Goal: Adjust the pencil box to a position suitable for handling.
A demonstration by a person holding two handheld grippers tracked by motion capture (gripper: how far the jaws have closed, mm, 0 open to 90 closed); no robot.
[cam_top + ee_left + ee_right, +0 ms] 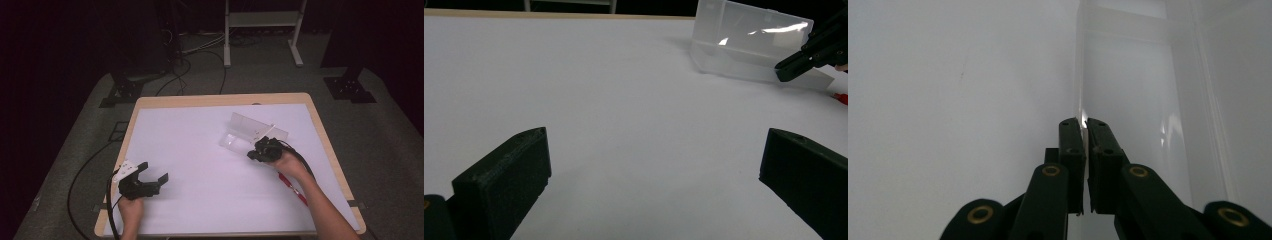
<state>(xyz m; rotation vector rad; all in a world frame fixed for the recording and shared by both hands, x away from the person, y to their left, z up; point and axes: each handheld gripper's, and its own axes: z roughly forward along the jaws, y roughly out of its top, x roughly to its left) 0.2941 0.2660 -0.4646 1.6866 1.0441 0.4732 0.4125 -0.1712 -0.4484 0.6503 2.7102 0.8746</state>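
My right tongs were clamped tight on the near wall of the clear plastic box, which lay on the worktop with its long axis slanting away rightward, while my left tongs gaped empty well left of the box.

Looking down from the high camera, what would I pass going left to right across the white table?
left gripper, jaws wide apart → clear plastic box → right gripper, shut on the box's edge → red pen under the person's right forearm.
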